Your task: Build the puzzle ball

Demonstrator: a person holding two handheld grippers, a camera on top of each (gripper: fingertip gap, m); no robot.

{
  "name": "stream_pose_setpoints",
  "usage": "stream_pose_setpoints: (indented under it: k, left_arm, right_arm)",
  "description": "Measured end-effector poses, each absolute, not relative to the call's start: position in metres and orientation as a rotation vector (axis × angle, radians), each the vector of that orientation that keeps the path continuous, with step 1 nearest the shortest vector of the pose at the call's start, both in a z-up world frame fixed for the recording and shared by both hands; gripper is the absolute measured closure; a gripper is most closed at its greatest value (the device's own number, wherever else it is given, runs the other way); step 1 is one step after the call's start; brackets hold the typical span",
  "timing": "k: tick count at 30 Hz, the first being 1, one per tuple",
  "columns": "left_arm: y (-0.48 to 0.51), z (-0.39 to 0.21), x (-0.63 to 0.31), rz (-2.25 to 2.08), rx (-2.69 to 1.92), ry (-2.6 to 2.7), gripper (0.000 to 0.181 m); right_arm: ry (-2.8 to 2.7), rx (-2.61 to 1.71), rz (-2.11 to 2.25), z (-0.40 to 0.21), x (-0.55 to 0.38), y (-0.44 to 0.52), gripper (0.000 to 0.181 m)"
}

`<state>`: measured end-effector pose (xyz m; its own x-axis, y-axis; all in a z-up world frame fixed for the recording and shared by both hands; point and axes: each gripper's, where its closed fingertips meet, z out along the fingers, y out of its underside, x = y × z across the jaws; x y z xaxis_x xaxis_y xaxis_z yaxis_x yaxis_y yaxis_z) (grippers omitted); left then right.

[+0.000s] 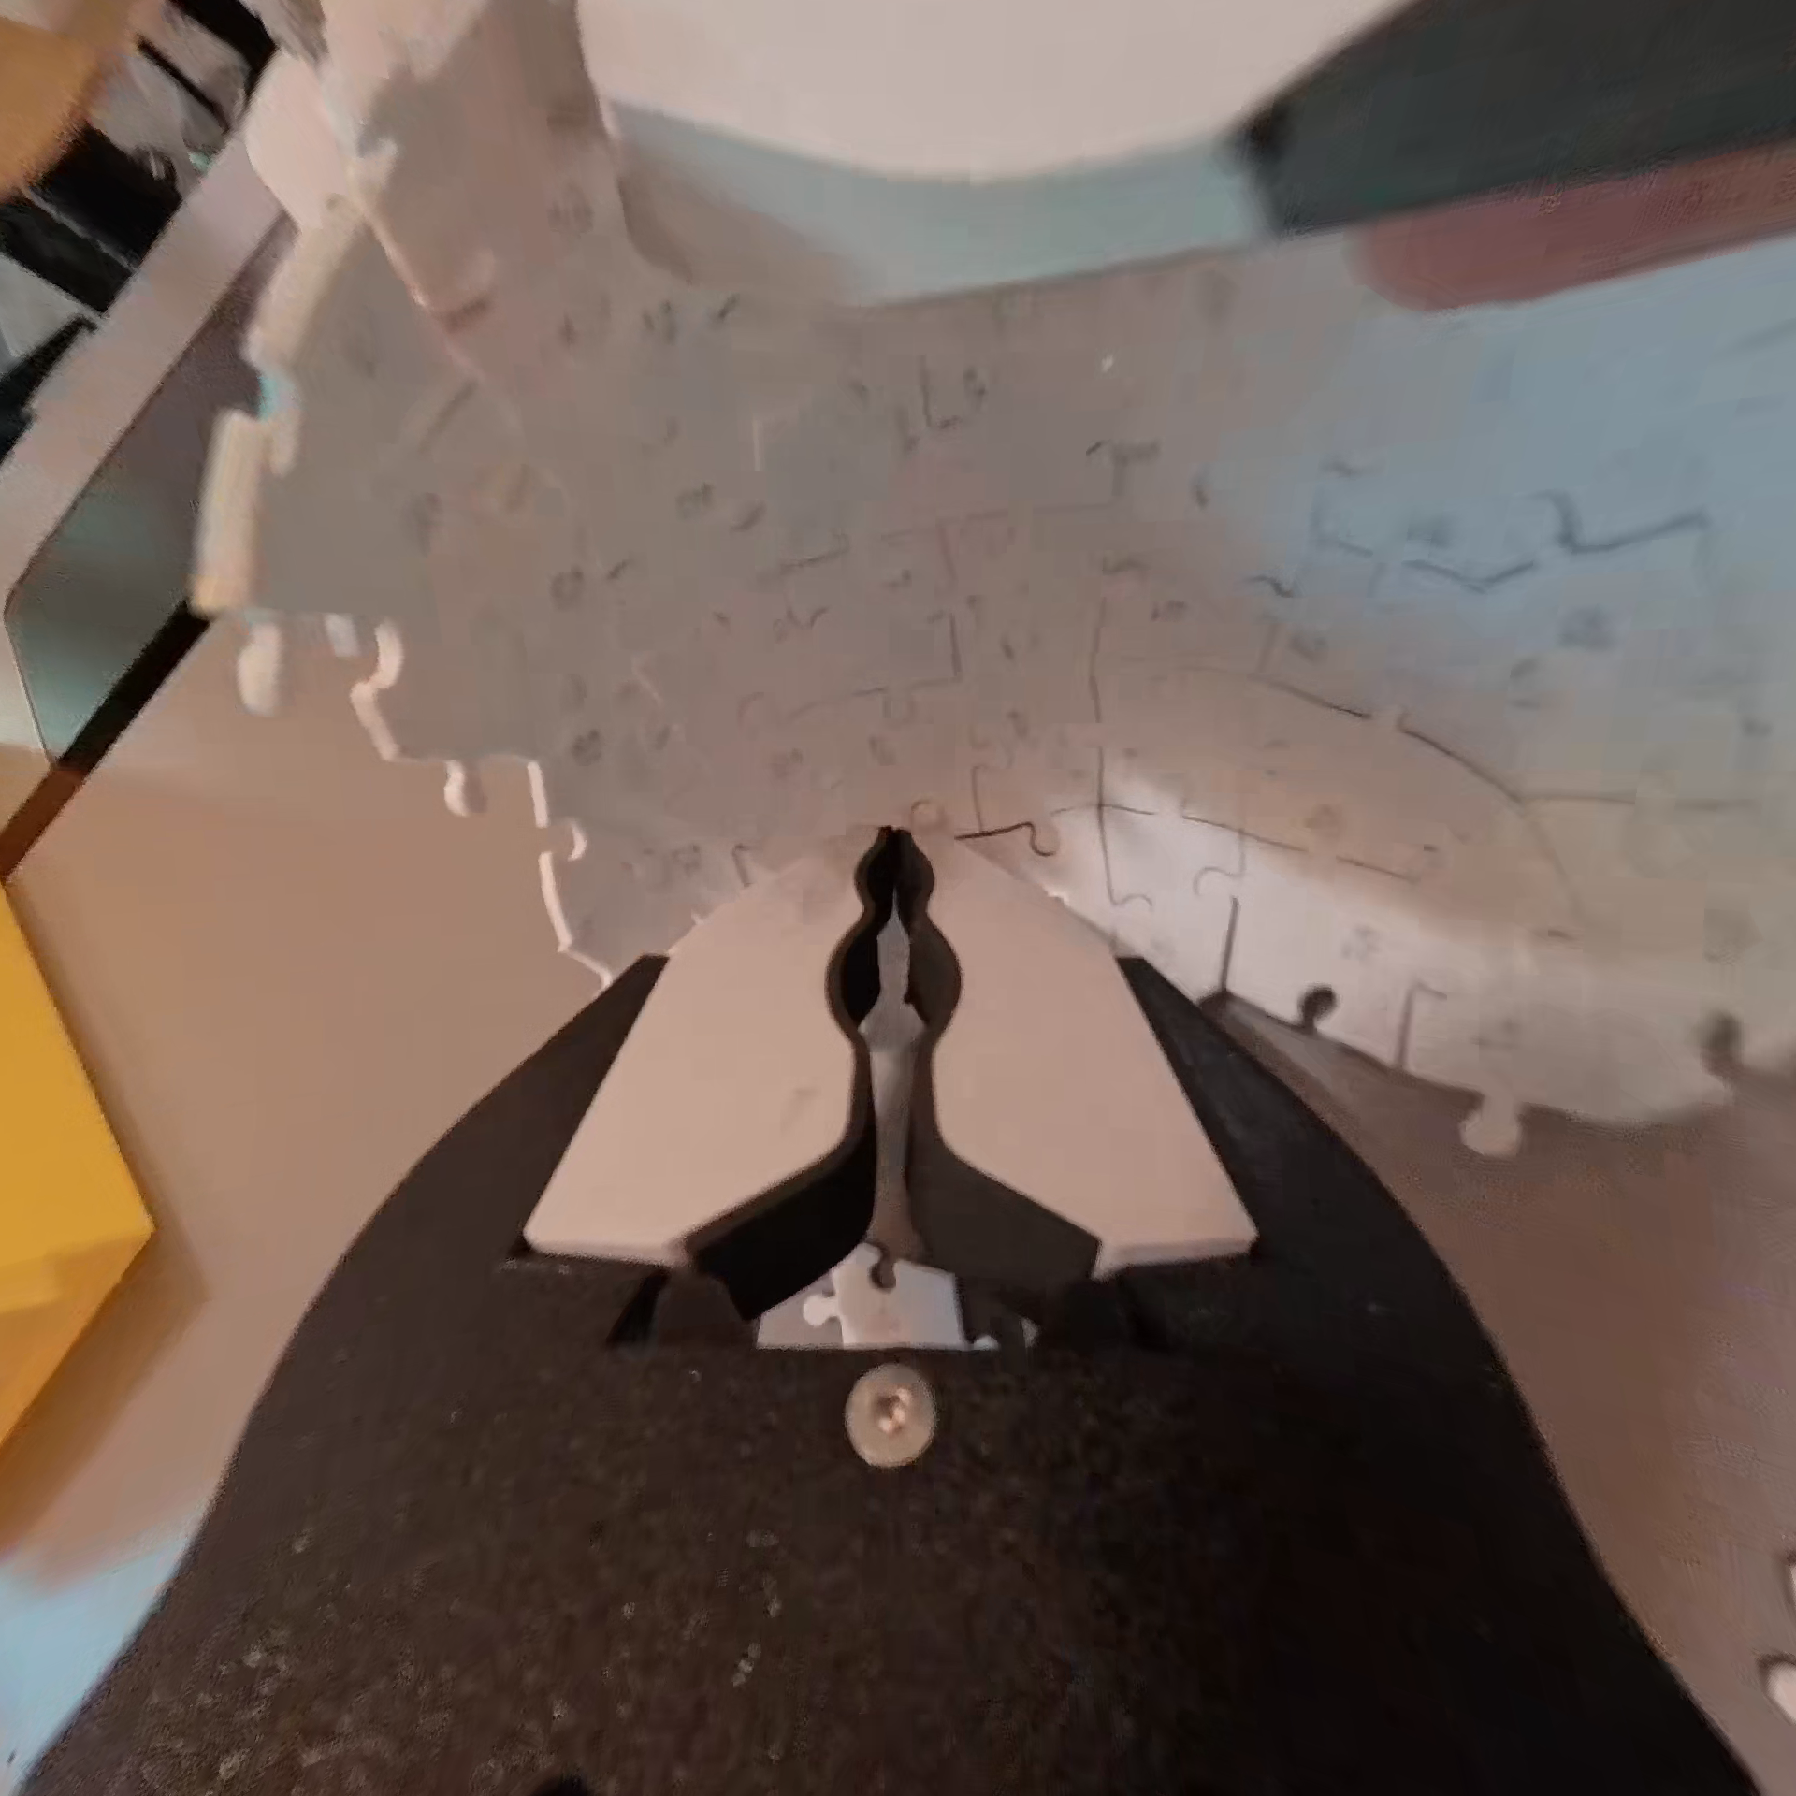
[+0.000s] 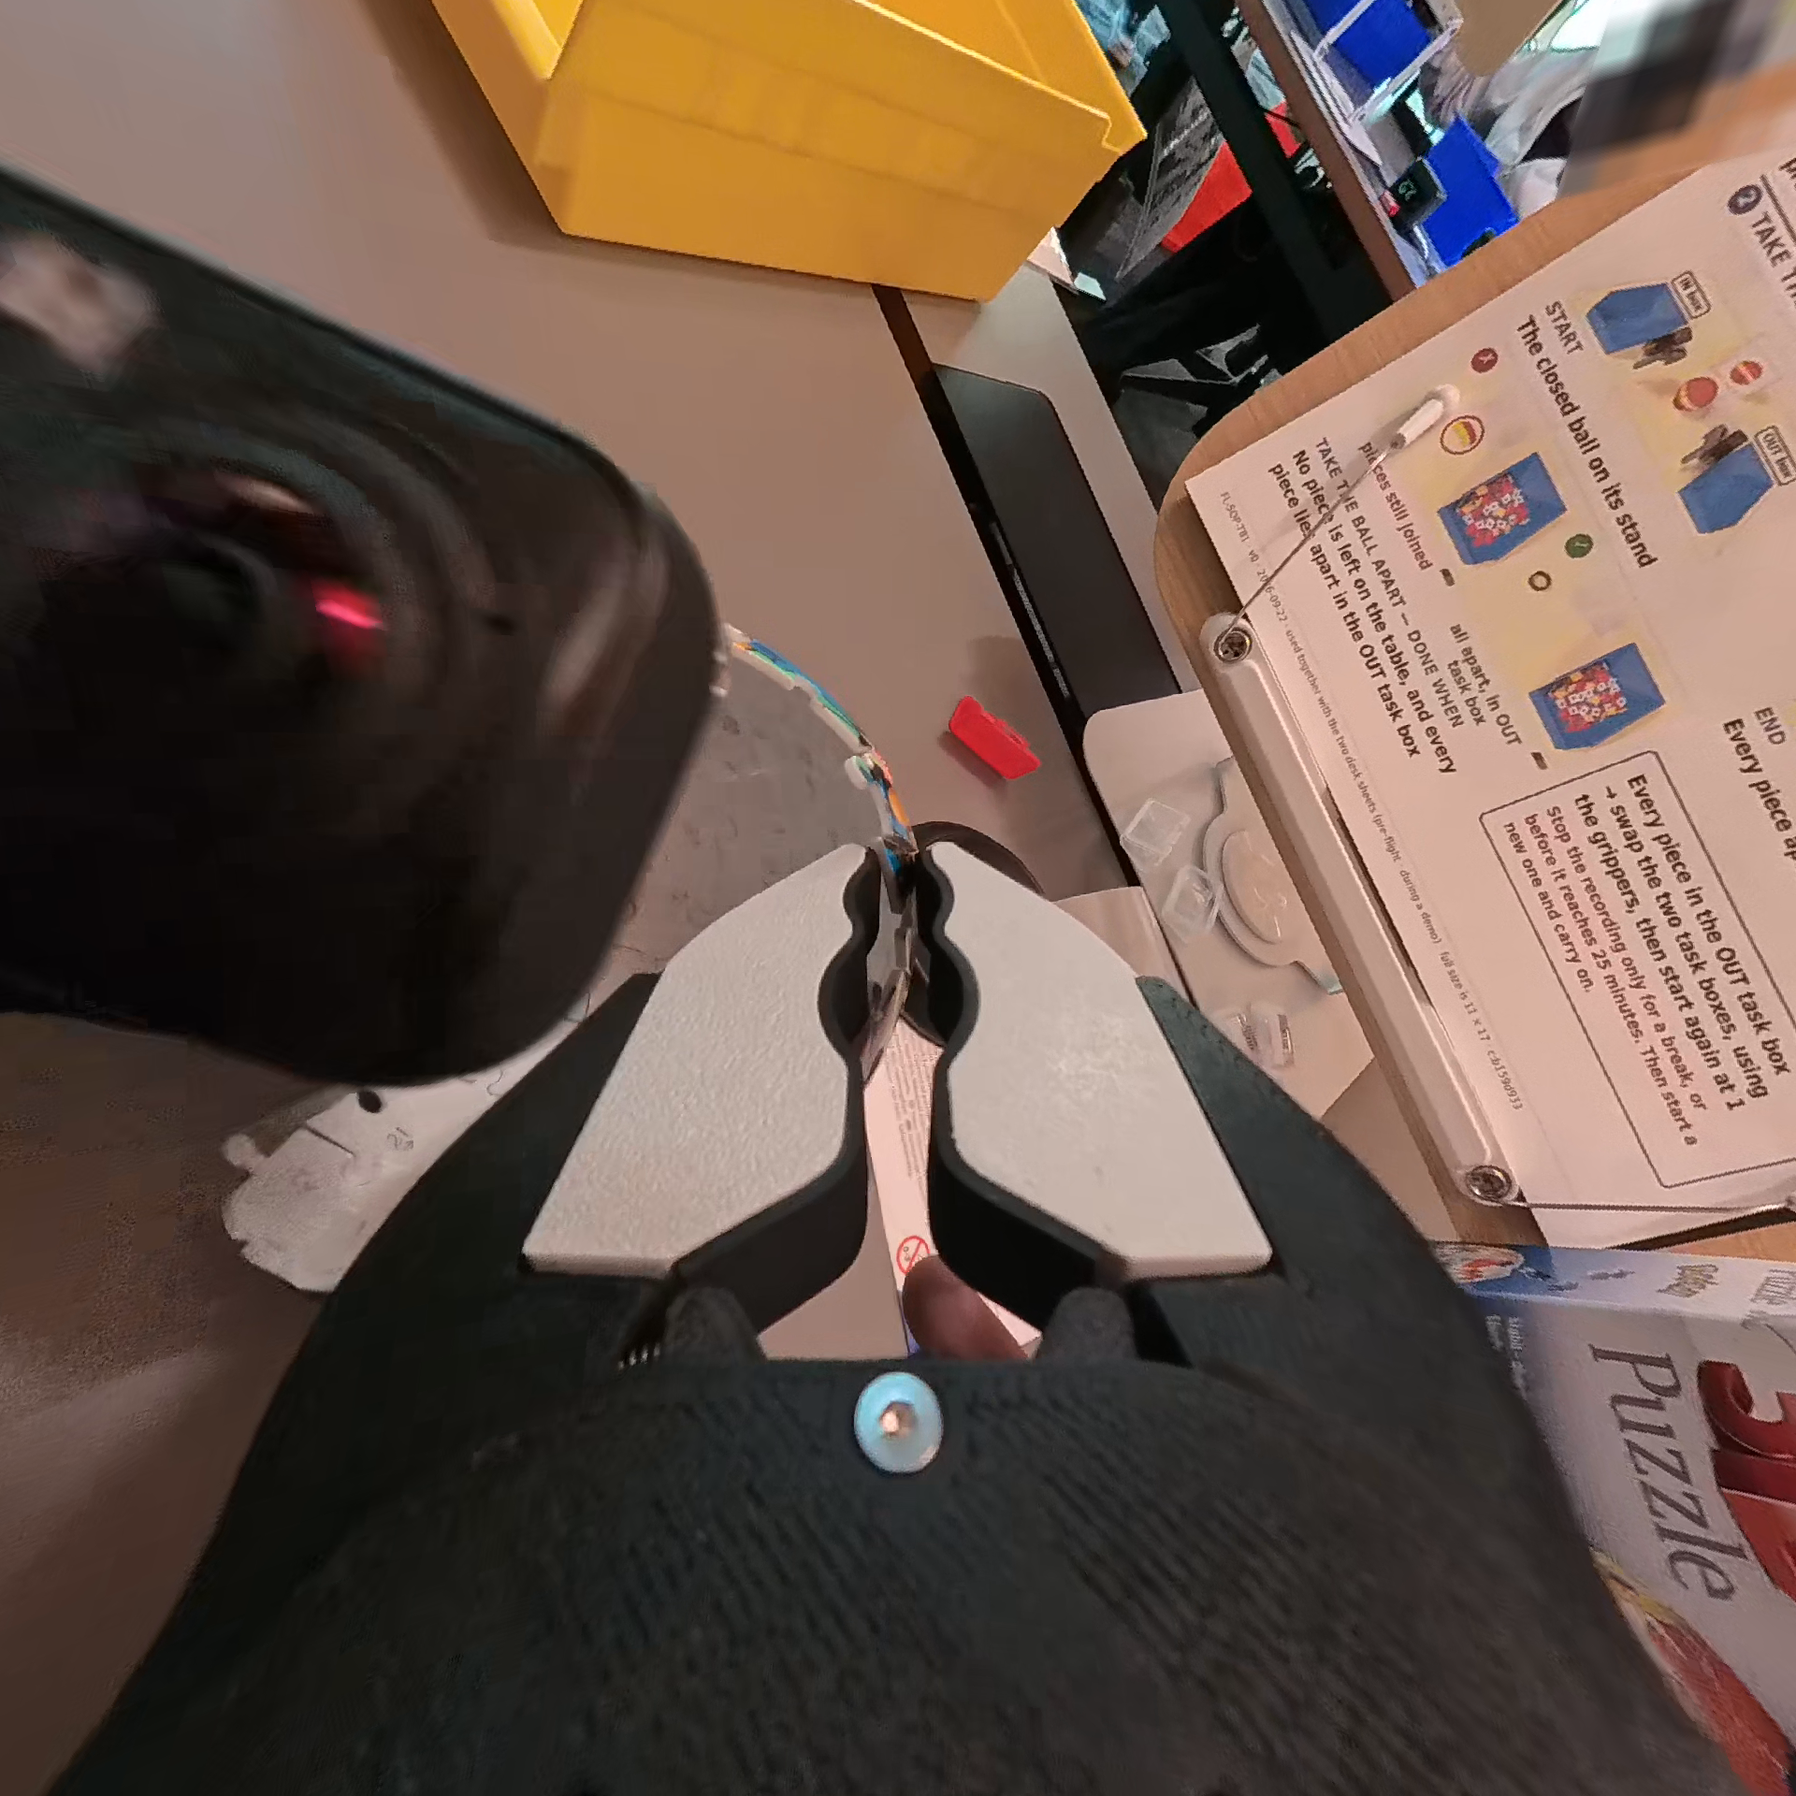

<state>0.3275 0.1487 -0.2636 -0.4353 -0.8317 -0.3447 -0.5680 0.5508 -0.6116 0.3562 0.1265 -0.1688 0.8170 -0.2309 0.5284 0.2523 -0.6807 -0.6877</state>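
1. Left wrist view: my left gripper (image 1: 896,850) was clenched on the lower edge of the curved puzzle shell (image 1: 972,603), fingers (image 1: 739,1050) pinched nearly together with the plastic between them. The shell was held up in the air, above the worktop (image 1: 292,923), not resting on it.
2. The shell showed its grey inner face: many joined pieces, faint marks on the backs, seams visible, a ragged knobbed edge on the left and along the bottom right. Blurred, so details were unsure.
3. A yellow bin (image 1: 58,1166) sat at the worktop's left edge. A dark blurred shape at top right was probably my other gripper; I couldn't tell.
4. Right wrist view: my right gripper (image 2: 899,880) was clamped on the shell's rim (image 2: 889,846), seen edge-on, with the coloured printed face just showing. The left gripper's dark body (image 2: 292,632) filled the left side, close by.
5. A small red piece (image 2: 991,737) lay near the worktop's far edge; a grey-white puzzle section (image 2: 311,1186) lay on the worktop at the left. The puzzle box (image 2: 1652,1506) sat at the right, an instruction sheet (image 2: 1516,680) on a board above it.
6. Step, as I judged it: mid-build, both grippers steadying a partial shell. The next move probably called for freeing one gripper to fetch the loose section and line its knobs up with the open edge without flexing the seams apart.
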Motion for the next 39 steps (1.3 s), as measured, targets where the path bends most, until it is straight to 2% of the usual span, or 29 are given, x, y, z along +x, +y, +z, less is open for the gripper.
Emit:
stream_pose_setpoints:
  k: [1,26,30,33,39]
  left_arm:
    - [0.15,-0.267,0.329,-0.526,-1.139,2.171,0.181]
    - [0.138,-0.275,0.328,-0.612,-1.179,2.192,0.181]
    - [0.139,-0.273,0.328,-0.598,-1.153,2.173,0.181]
    - [0.137,-0.264,0.332,-0.655,-1.106,2.113,0.181]
    - [0.15,-0.223,0.326,-0.826,-1.145,1.981,0.181]
  right_arm:
    - [-0.007,-2.186,-0.753,-0.169,0.356,0.127,0.174]
    - [0.162,-2.123,-0.683,-0.167,0.36,0.13,0.173]
    - [0.142,-2.136,-0.687,-0.168,0.358,0.131,0.167]
    - [0.145,-2.141,-0.677,-0.171,0.358,0.132,0.162]
    - [0.18,-2.112,-0.672,-0.168,0.363,0.128,0.162]
